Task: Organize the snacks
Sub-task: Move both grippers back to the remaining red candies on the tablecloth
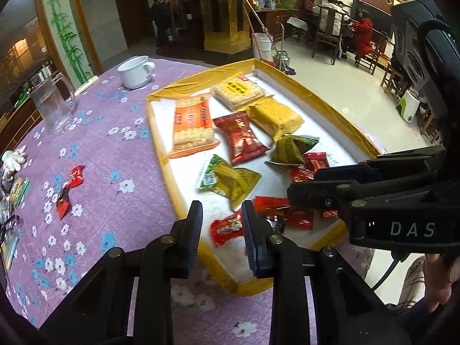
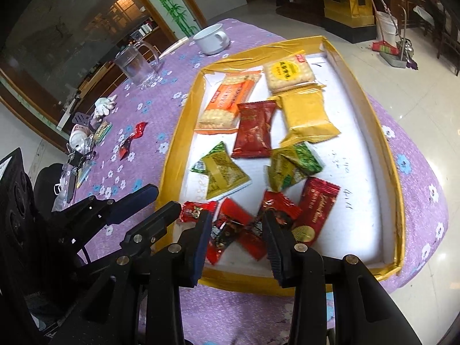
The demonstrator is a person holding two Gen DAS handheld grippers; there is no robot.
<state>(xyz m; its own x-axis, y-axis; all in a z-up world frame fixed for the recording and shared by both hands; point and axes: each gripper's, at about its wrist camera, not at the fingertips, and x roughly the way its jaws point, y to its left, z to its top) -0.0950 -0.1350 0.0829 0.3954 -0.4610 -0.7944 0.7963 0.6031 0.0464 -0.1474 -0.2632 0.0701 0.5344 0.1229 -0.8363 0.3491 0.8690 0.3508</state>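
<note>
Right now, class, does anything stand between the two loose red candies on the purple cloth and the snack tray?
Only the tray's own raised yellow rim. The red candies lie on the cloth outside the rim's left side, and the stretch of cloth between is bare. They would probably need lifting over the rim rather than sliding.

A shallow tray (image 2: pixel 184 120) with yellow-taped rim and white floor lay on the purple floral cloth. Inside, at the far end, lay an orange cracker pack (image 2: pixel 227 103), a round-biscuit pack (image 2: pixel 287 72) and a yellow pack (image 2: pixel 309 115); mid-tray, a red pouch (image 2: pixel 254 128) and two green pouches (image 2: pixel 222 171); at the near end, red candies (image 2: pixel 238 230). Two red candies (image 1: pixel 69 189) lay on the cloth left of it.
</note>
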